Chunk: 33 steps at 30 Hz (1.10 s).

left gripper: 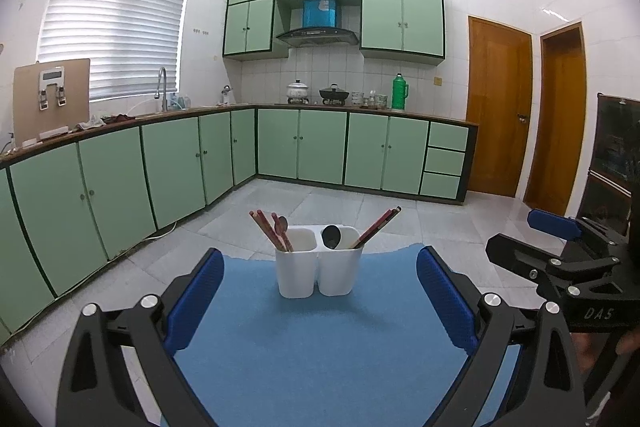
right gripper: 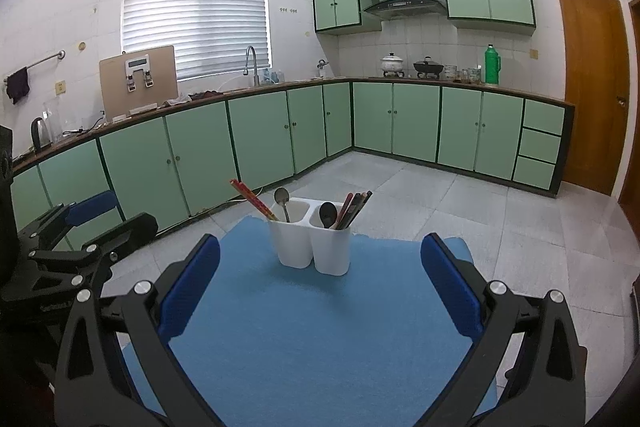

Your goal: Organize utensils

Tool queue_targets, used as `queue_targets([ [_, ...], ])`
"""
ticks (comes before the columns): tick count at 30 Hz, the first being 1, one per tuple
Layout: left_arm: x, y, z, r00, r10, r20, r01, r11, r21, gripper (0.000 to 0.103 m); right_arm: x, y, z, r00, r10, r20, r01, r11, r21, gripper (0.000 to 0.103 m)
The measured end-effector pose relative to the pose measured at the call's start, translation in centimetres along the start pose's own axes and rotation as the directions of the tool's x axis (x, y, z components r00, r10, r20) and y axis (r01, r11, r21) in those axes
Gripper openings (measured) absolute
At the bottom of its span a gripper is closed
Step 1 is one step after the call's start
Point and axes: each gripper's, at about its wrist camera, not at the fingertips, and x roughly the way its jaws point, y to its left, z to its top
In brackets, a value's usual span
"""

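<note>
A white two-cup utensil holder [left gripper: 316, 269] [right gripper: 310, 247] stands upright at the far end of a blue mat [left gripper: 320, 347] [right gripper: 320, 327]. Its left cup holds red chopsticks [left gripper: 268, 229] [right gripper: 253, 199] and a metal spoon [left gripper: 282, 223] [right gripper: 281, 198]. Its right cup holds a black spoon [left gripper: 331, 235] [right gripper: 328, 214] and dark chopsticks [left gripper: 378, 229] [right gripper: 354, 207]. My left gripper [left gripper: 320, 291] hovers open over the mat, short of the holder, nothing between its fingers. My right gripper [right gripper: 320, 283] is likewise open and empty, and shows at the right edge [left gripper: 554, 223] of the left wrist view.
The mat covers a small table with grey tiled floor beyond its edges. Green base cabinets [left gripper: 172, 167] line the walls with a sink tap [left gripper: 162, 87], pots and a green thermos [left gripper: 399, 91] on the counter. Wooden doors [left gripper: 498, 107] stand at right.
</note>
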Motion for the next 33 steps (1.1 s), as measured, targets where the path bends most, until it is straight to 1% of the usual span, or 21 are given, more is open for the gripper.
queue_targets([
  [12,0.04,-0.02,-0.08,1.000,0.012,-0.008,-0.012,1.000,-0.013,0.095,0.19,0.80,-0.38,1.000,0.011,-0.013,-0.011,1.000,-0.010,0.098],
  [33,0.19,0.14,-0.20,1.000,0.017,-0.011,-0.018,1.000,-0.018,0.095,0.63,0.53,-0.61,1.000,0.012,-0.024,-0.012,1.000,-0.003,0.098],
])
